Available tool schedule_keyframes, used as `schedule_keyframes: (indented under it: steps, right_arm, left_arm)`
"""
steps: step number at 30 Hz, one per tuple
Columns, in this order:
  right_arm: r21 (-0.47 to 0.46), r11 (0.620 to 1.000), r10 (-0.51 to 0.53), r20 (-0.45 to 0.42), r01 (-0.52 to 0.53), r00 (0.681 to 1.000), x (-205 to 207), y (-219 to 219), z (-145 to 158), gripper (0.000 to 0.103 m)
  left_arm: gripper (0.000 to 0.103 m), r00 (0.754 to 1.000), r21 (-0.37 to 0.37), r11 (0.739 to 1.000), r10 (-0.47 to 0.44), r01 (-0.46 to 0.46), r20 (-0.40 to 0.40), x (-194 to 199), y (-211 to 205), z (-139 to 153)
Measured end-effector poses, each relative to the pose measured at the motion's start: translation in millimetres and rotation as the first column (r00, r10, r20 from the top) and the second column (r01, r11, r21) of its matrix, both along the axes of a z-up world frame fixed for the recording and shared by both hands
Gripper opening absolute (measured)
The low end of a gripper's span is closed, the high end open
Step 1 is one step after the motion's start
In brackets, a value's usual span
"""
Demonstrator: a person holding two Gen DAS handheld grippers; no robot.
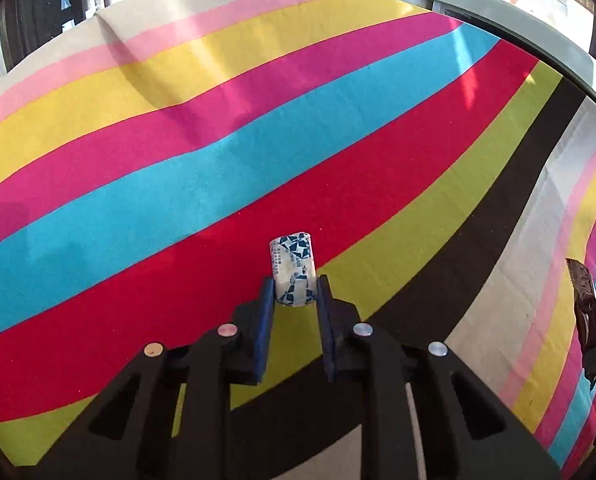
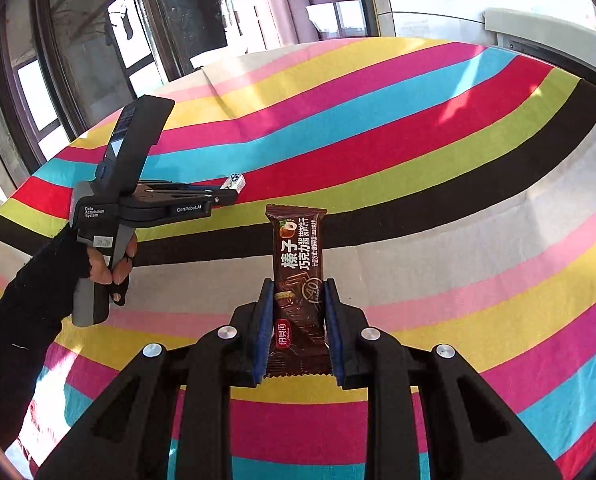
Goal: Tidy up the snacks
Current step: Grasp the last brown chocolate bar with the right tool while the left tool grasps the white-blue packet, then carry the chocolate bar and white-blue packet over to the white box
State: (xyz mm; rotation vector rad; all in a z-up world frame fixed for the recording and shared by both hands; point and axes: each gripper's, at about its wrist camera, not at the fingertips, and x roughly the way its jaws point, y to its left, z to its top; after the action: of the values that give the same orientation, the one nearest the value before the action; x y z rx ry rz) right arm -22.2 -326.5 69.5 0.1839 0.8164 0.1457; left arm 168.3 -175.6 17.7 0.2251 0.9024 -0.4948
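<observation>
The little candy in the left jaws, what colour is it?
White with dark blue shapes, best seen from the left wrist.

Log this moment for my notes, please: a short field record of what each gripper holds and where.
left gripper: shut on candy, white and blue wrapper
right gripper: shut on chocolate bar, brown wrapper
surface: striped tablecloth
height: both snacks held above the cloth
background: windows

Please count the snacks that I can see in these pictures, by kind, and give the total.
Blue-and-white wrapped candy: 1, in the left hand-held gripper
Brown chocolate bar: 1, in the right hand-held gripper
Total: 2
</observation>
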Motion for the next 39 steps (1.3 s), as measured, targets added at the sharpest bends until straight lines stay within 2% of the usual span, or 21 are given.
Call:
schedule_keyframes:
  steps: [7,13,17,29,34,39]
  right_arm:
    - [0.0,1.0,-0.007,-0.03,0.007,1.0,-53,16,-6,0.024]
    - [-0.03,1.0,-0.008,-0.048,0.006,0.999,-92,35,-7,0.024]
    - [-0.04,0.999,-0.01,-0.053,0.008,0.999,-118,39,-7,0.024]
    - [-0.067,0.998,-0.025,-0.05,0.021,0.998,-178,41,-2,0.024]
    - [-0.068,0.997,-0.05,-0.049,0.047,0.998,-210,31,-1,0.024]
    - [-0.065,0.993,-0.103,-0.051,0.099,0.993,-250,14,-1,0.024]
  left_arm:
    - [0.021,1.0,-0.079,0.997,-0.024,0.025,0.005,-110,11,7]
    - [0.021,0.998,-0.093,0.995,-0.04,0.044,0.043,-181,17,16]
    - [0.021,0.997,-0.078,0.995,-0.063,0.067,0.053,-216,18,16]
    - [0.021,0.987,-0.103,0.984,-0.138,0.146,0.086,-306,5,16]
    - [0.021,0.978,-0.107,0.975,-0.182,0.193,0.104,-342,-12,20]
    - [0.021,0.958,-0.114,0.955,-0.263,0.275,0.11,-380,-42,21]
